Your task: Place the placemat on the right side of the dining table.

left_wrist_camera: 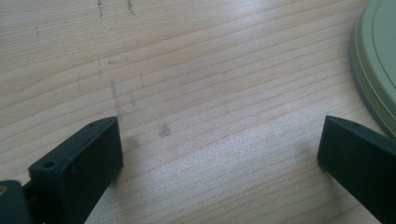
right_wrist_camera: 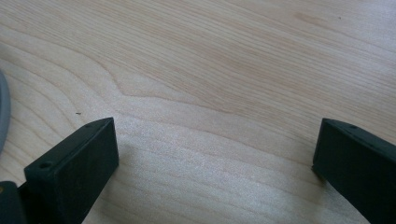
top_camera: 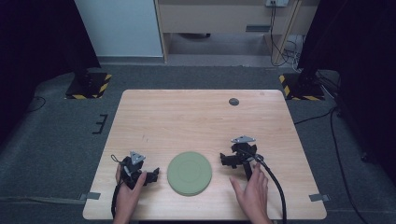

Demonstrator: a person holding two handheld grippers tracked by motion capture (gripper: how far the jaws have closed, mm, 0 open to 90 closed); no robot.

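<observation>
Green plate [top_camera: 189, 173] flat on wood table [top_camera: 196, 116], near front edge, btwn both grippers.
Round, so no long axis; face up. Left gripper [top_camera: 145, 178] & right gripper [top_camera: 228, 163] each rest beside it, jaws wide, nothing held.

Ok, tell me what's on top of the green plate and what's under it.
Nothing lies on the green plate; its top is bare. It rests flat on the wooden table, between the left gripper and the right gripper. Anything beneath it is covered.
</observation>
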